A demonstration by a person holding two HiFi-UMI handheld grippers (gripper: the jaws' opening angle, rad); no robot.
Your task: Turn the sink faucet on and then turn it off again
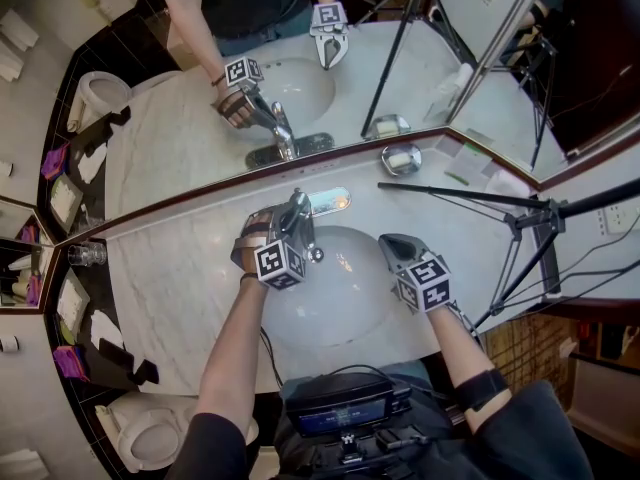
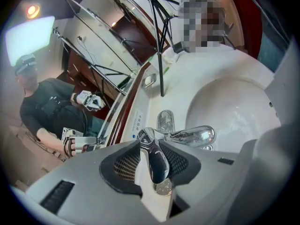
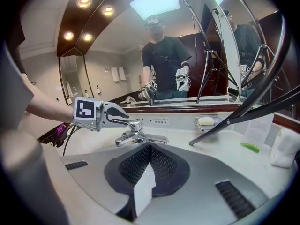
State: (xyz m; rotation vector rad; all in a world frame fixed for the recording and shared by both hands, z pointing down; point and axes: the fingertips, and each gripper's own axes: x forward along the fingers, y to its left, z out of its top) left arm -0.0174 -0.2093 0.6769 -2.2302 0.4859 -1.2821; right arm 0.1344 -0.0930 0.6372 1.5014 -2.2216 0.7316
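Note:
The chrome faucet (image 1: pixel 303 220) stands at the back of the white sink basin (image 1: pixel 340 308). My left gripper (image 1: pixel 288 216) reaches over it from the left. In the left gripper view the lever handle (image 2: pixel 155 162) lies lengthwise between the two dark pads (image 2: pixel 126 165), which press on its sides, so my left gripper (image 2: pixel 151 143) is shut on it. The spout (image 2: pixel 194 136) points over the basin, and I see no water running from it. The right gripper view shows the left gripper (image 3: pixel 115 116) clamped on the handle (image 3: pixel 133 124). My right gripper (image 1: pixel 392 245) hangs shut and empty over the basin's right side.
A soap dish (image 1: pixel 401 158) with a bar sits behind the basin on the marble counter (image 1: pixel 170 298). A black tripod leg (image 1: pixel 470 196) crosses the counter at the right. A glass (image 1: pixel 88 254) stands far left. The mirror (image 1: pixel 300 88) runs along the back and a toilet (image 1: pixel 150 433) is lower left.

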